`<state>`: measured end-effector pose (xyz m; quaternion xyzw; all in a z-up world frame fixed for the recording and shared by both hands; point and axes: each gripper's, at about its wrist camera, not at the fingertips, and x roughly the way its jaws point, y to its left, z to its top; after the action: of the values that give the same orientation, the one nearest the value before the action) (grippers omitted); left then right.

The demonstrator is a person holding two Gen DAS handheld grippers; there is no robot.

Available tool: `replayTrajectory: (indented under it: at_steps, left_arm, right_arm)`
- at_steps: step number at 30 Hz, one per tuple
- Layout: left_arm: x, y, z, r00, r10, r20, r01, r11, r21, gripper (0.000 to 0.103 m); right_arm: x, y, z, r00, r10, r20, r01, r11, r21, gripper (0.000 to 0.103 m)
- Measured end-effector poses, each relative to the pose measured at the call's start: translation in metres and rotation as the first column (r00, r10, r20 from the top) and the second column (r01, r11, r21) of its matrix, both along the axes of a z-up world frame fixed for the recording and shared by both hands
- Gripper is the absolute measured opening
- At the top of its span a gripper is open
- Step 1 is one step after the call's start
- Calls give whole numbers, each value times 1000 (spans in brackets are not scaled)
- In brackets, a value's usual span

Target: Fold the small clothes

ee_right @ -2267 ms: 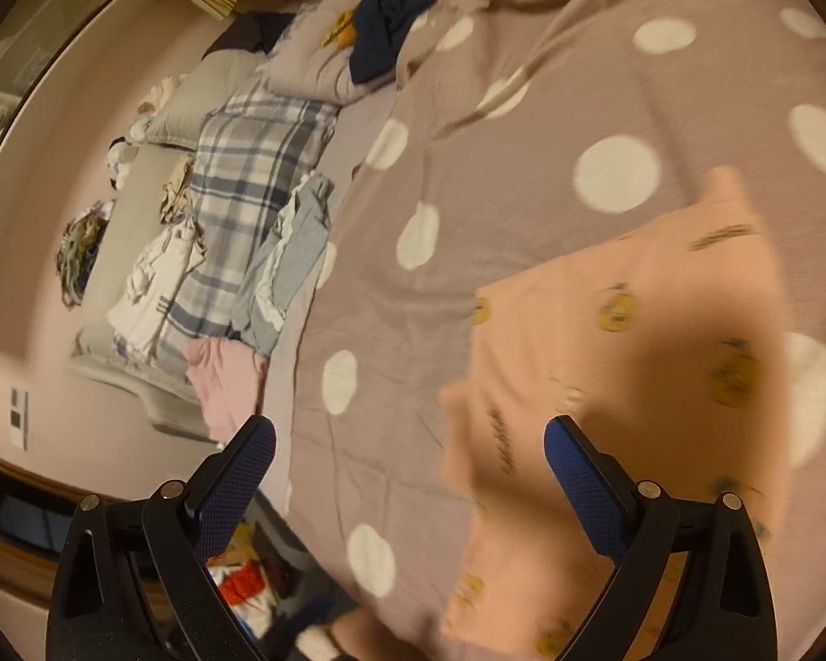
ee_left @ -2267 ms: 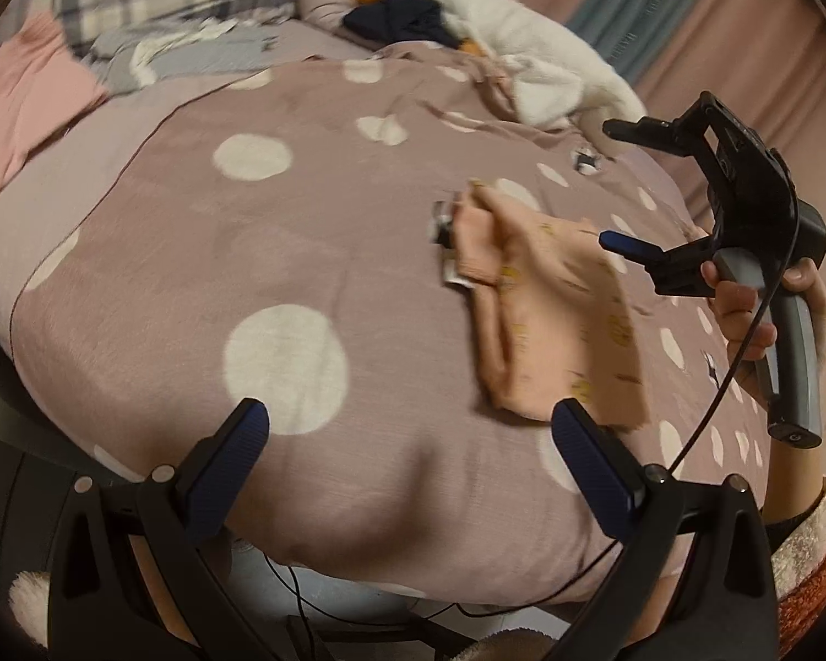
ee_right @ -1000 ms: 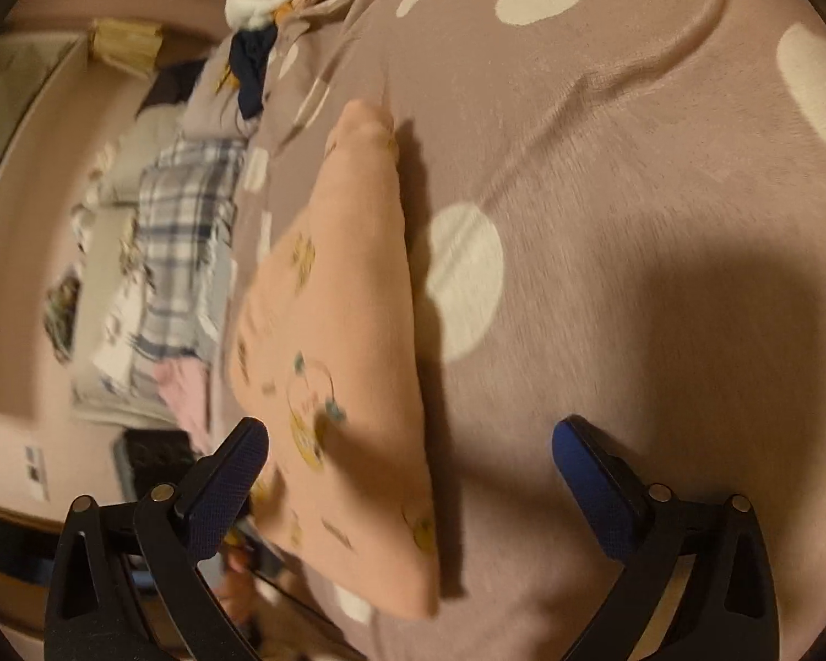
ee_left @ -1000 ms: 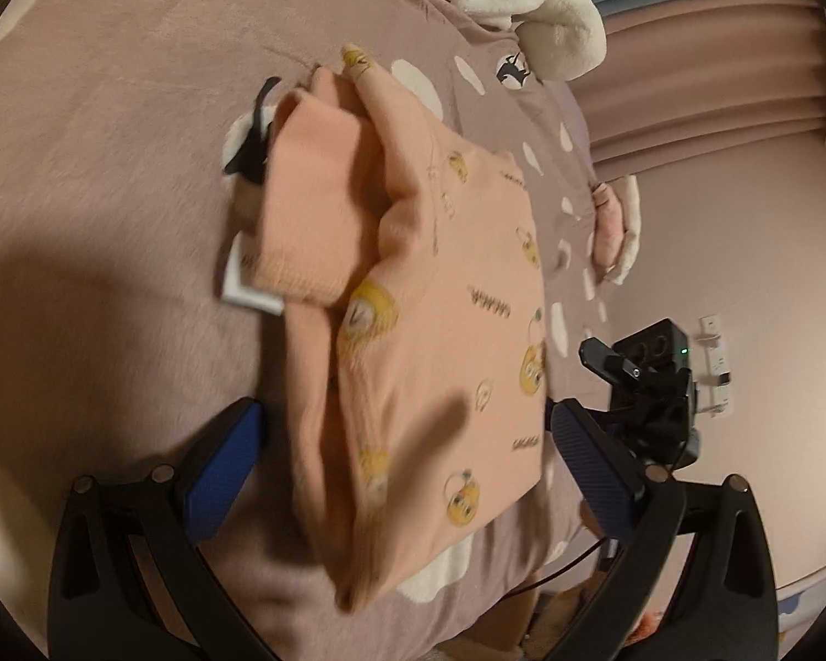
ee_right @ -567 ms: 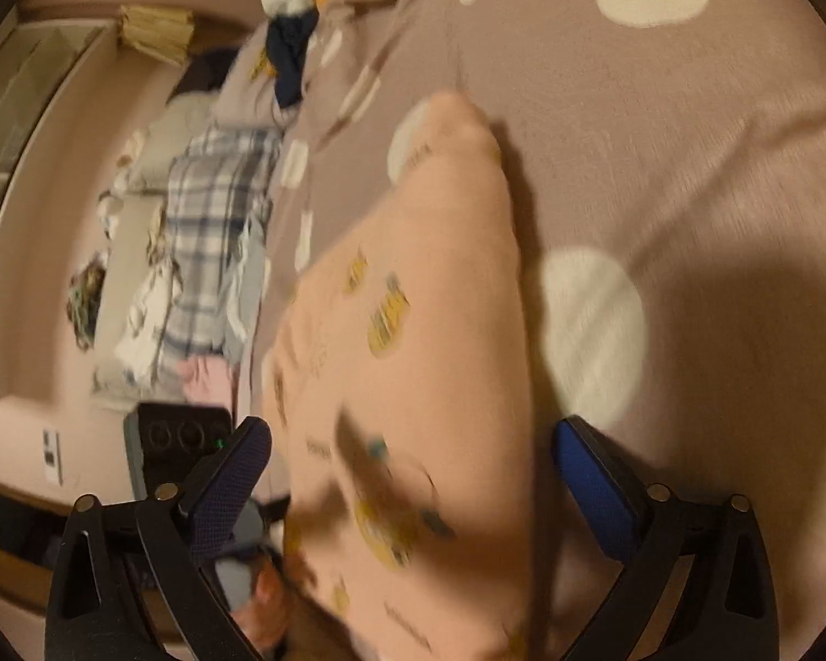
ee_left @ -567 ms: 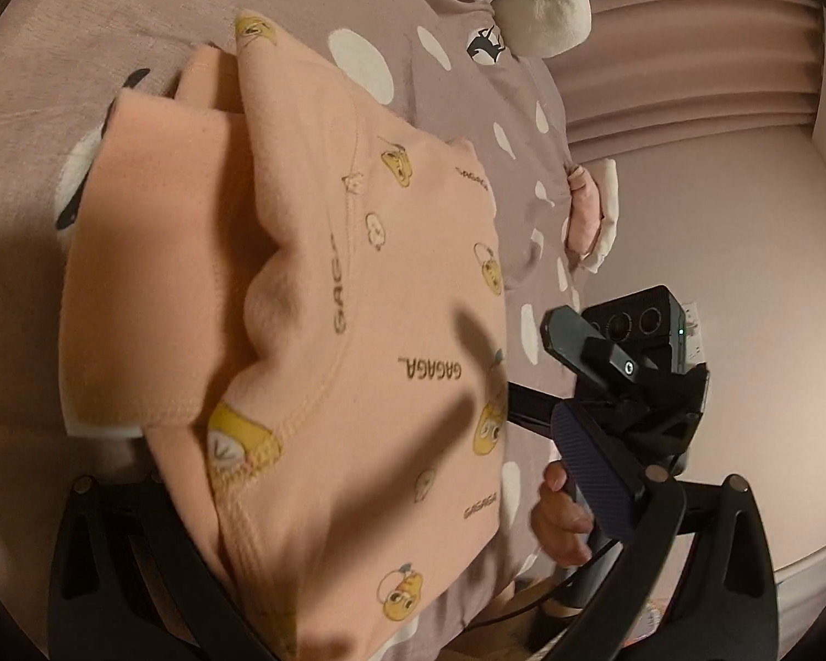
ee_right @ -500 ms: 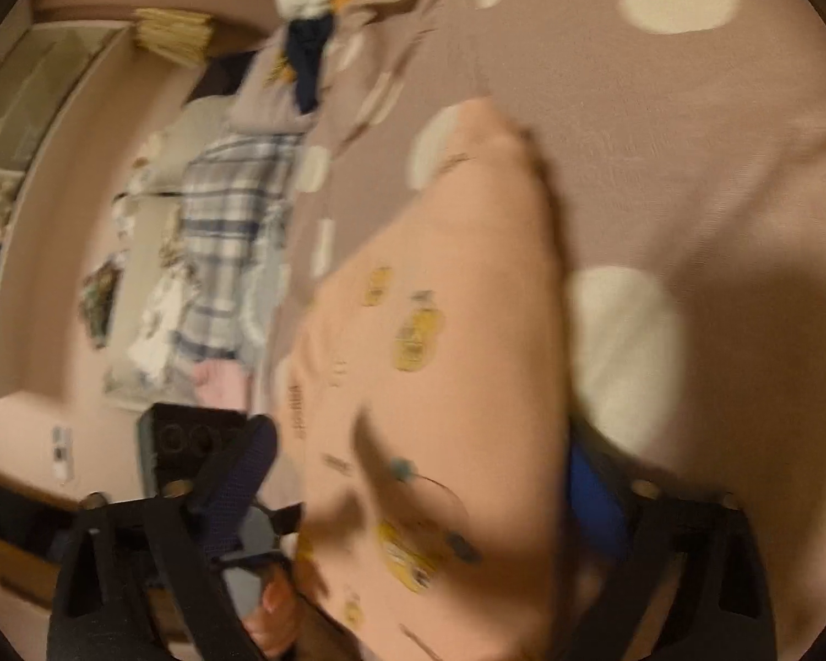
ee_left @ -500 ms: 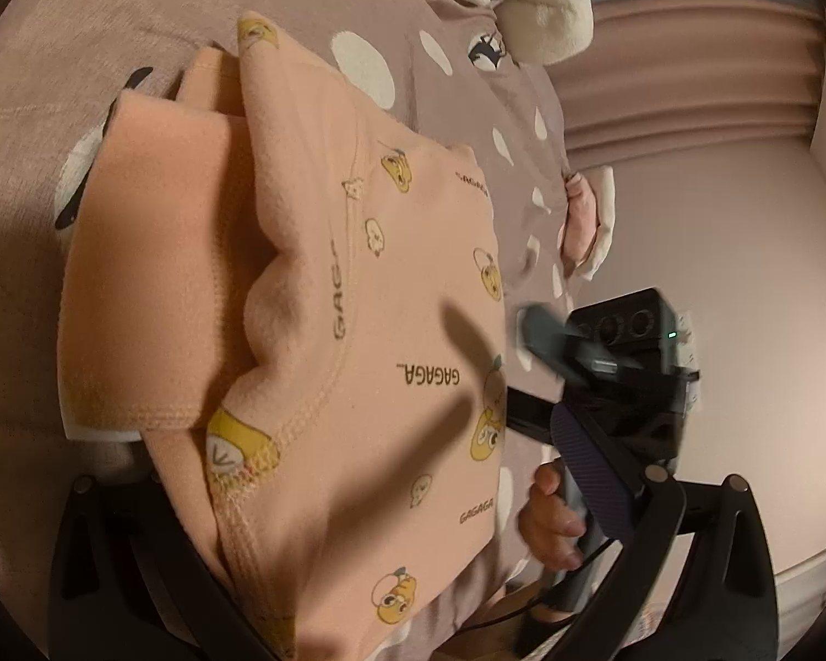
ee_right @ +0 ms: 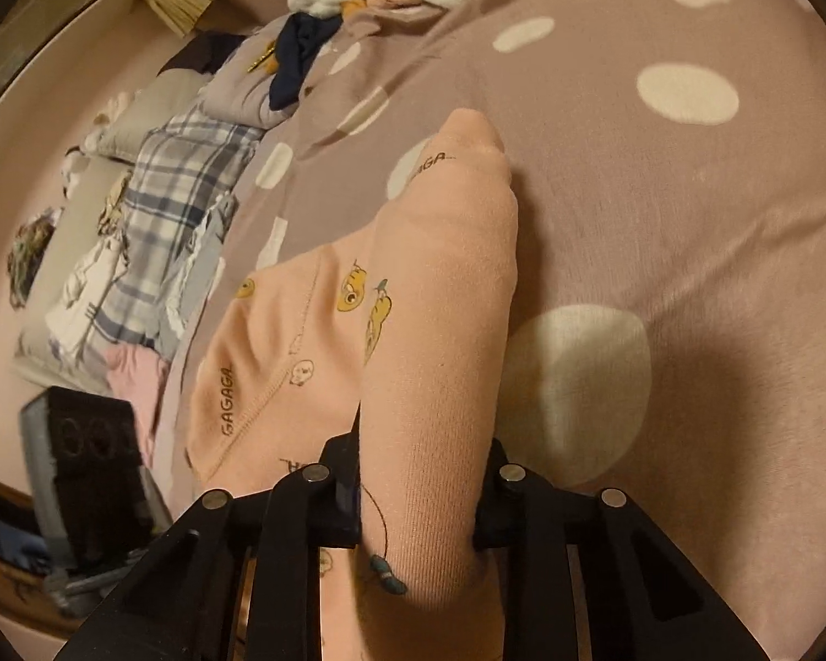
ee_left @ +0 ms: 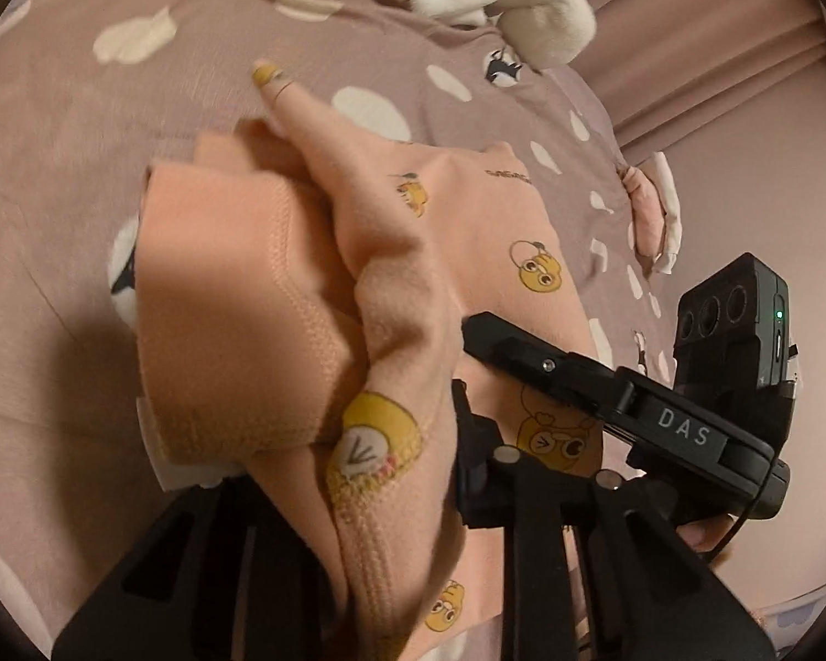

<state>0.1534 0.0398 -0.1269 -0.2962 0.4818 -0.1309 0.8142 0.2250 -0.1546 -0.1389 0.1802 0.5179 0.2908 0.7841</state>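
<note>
step: lift near edge to fold | left gripper [ee_left: 402,440]: my jaws closing, pinching garment [ee_left: 468,231] hem | right gripper [ee_right: 418,496]: jaws closing on the other corner, cloth between | garment: peach, half-folded on the bed [ee_right: 688,209], near edge raised | why: two corners held so the fold carries over evenly

The peach garment [ee_left: 468,231] looked soft, matt knit cloth with stitched hems. Beneath it, the dotted bedspread [ee_right: 688,209] looked brushed and matt.
</note>
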Motion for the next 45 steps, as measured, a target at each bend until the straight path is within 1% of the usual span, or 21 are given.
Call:
replayTrajectory:
  at_steps: [3,5,7,9,13,17,21,26,29,31,32,33,34,35,36,37,38,39,40,42,45]
  left_arm:
    - [-9,-3,21,999,0,50,-1,1000,22,23]
    - [-11,-13,40,995,-20,98,12,997,80,23]
    - [-18,-20,57,990,-36,139,20,993,115,23]
    - [-25,-26,70,984,-42,173,22,993,116,23]
    - [-31,-44,89,975,-69,213,48,994,103,23]
    - [-39,-75,102,963,-112,247,75,985,157,23]
    - [-46,-108,105,957,-140,253,85,972,217,23]
    - [-50,-138,102,954,-182,240,116,957,265,23]
    - [-48,-146,102,957,-187,223,124,956,266,24]
    - [-45,-150,102,961,-181,210,121,955,271,30]
    - [-42,-150,101,966,-172,194,113,952,285,41]
    - [-40,-151,99,971,-166,170,106,943,315,70]
    - [-36,-149,94,982,-143,124,88,925,370,82]
    - [-36,-142,91,988,-101,116,51,924,379,96]
    - [-38,-135,91,990,-70,125,20,932,363,103]
    - [-40,-127,91,989,-40,139,-11,938,347,103]
    - [-42,-123,93,988,-30,150,-26,934,357,103]
    - [-43,-122,95,986,-33,161,-31,925,380,103]
    - [-45,-122,97,985,-47,165,-25,912,409,103]
    - [-48,-126,97,984,-88,157,11,902,431,103]
    - [-52,-129,95,982,-116,147,44,907,418,103]
  right_arm:
    - [-2,-5,14,1000,-13,26,13,1000,11,27]
    - [-6,-7,27,999,-10,51,8,999,32,25]
    - [-13,-11,43,996,-5,92,1,999,44,25]
    - [-21,-15,60,990,-8,140,3,999,40,25]
    - [-36,-32,94,975,-29,220,26,999,19,25]
    - [-54,-47,114,957,-38,288,54,997,-49,25]
    - [-61,-61,119,946,-58,319,97,989,-108,25]
    - [-64,-87,110,949,-105,298,138,986,-92,25]
    - [-67,-99,111,950,-114,290,146,985,-94,25]
    - [-68,-102,113,948,-117,295,154,983,-104,25]
    - [-70,-103,114,947,-117,298,155,982,-109,25]
    - [-67,-104,114,948,-113,298,157,979,-129,25]
    - [-67,-106,113,948,-118,296,166,976,-144,32]
    - [-64,-109,112,948,-142,285,196,966,-168,37]
    - [-64,-115,110,948,-169,270,224,956,-190,51]
    - [-64,-120,108,948,-184,260,239,951,-198,67]
    - [-65,-126,109,945,-204,254,257,947,-194,75]
    - [-68,-128,110,943,-212,257,264,946,-188,85]
    - [-71,-131,113,938,-222,264,275,944,-184,91]
    - [-76,-132,115,937,-226,266,285,936,-208,93]
    - [-80,-128,119,939,-221,265,290,921,-259,99]
